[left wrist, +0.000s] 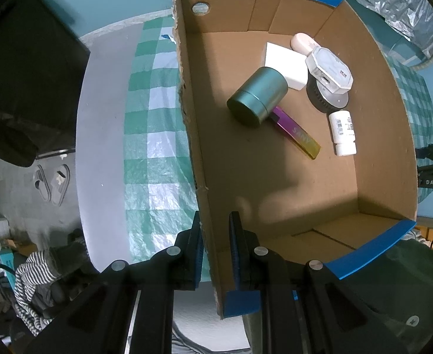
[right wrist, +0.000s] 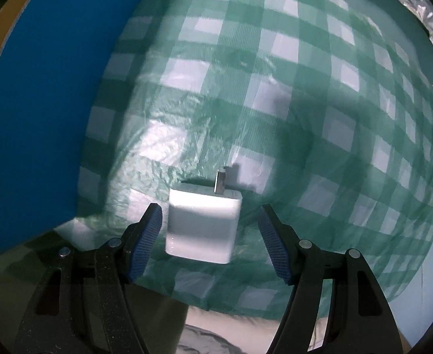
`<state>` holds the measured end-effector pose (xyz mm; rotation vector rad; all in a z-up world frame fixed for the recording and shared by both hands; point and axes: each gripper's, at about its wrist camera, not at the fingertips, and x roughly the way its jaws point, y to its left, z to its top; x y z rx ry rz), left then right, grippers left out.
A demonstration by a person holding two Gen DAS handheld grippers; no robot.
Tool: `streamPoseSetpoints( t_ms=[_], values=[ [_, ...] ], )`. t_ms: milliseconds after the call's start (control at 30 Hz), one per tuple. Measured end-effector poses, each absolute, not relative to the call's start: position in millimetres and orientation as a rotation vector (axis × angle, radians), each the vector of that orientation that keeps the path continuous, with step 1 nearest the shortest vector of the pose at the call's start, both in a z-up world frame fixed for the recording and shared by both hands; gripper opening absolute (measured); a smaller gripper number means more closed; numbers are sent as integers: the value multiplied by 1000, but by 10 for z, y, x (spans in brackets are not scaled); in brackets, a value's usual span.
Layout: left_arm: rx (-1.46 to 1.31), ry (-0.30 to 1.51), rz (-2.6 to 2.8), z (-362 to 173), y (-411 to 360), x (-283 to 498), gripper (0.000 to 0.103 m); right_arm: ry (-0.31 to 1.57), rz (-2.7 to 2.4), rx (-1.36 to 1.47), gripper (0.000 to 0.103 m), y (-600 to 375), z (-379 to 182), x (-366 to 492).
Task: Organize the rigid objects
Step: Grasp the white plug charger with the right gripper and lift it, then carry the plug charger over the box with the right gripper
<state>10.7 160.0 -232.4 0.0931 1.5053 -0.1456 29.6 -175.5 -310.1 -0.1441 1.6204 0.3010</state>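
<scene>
Two views to log, biggest things first. Green-and-white checked plastic tablecloth (right wrist: pixel 319 94) fills my right wrist view, crinkled and glossy; in my left wrist view it runs down the 9 o'clock side of the box.

Open brown cardboard box with blue-taped rims (left wrist: pixel 337 0) takes most of my left wrist view. On its floor, toward 1 o'clock, a loose cluster: teal metal cylindrical tin (left wrist: pixel 259 97) lying on its side, its far end against a flat white square block (left wrist: pixel 287 65); dark round ribbed disc (left wrist: pixel 325 100) with a clear octagonal case (left wrist: pixel 330 70) resting on top of it; pale rounded capsule (left wrist: pixel 300 42) just behind that case; iridescent purple-to-yellow flat bar (left wrist: pixel 297 131) poking out from under the tin toward 4 o'clock; small white labelled bottle (left wrist: pixel 343 132) on its side at 3 o'clock, just below the disc.

My left gripper (left wrist: pixel 215 247) is clamped on the box's near left wall at 6 o'clock, pads pressed either side of the cardboard.

My right gripper (right wrist: pixel 210 236) points down at the cloth, jaws apart. White cube-shaped plug adapter (right wrist: pixel 203 224) lies on the cloth between them, metal prong toward 12 o'clock. Neither pad touches it. Blue box wall at 9 o'clock.
</scene>
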Motion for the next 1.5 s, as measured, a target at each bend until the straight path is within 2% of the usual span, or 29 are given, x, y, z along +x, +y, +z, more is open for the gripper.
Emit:
streamPoseSetpoints(
  t_ms=[33, 133, 333, 867, 1500],
  values=[
    [95, 1506, -146, -2322, 1594, 105, 16, 1620, 300, -143, 69, -1758, -3122, 290],
    [100, 1505, -149, -2317, 1581, 106, 16, 1625, 300, -129, 59, -1739, -3200, 283],
    [99, 1506, -152, -2307, 1587, 113, 16, 1604, 295, -125, 51, -1736, -3228, 273],
    [95, 1501, -152, -2290, 1604, 111, 16, 1583, 335, -161, 49, -1546, -2952, 459],
    [86, 1490, -150, -2275, 1606, 76, 16, 1490, 405, -211, 49, -1291, -2093, 818]
  ],
)
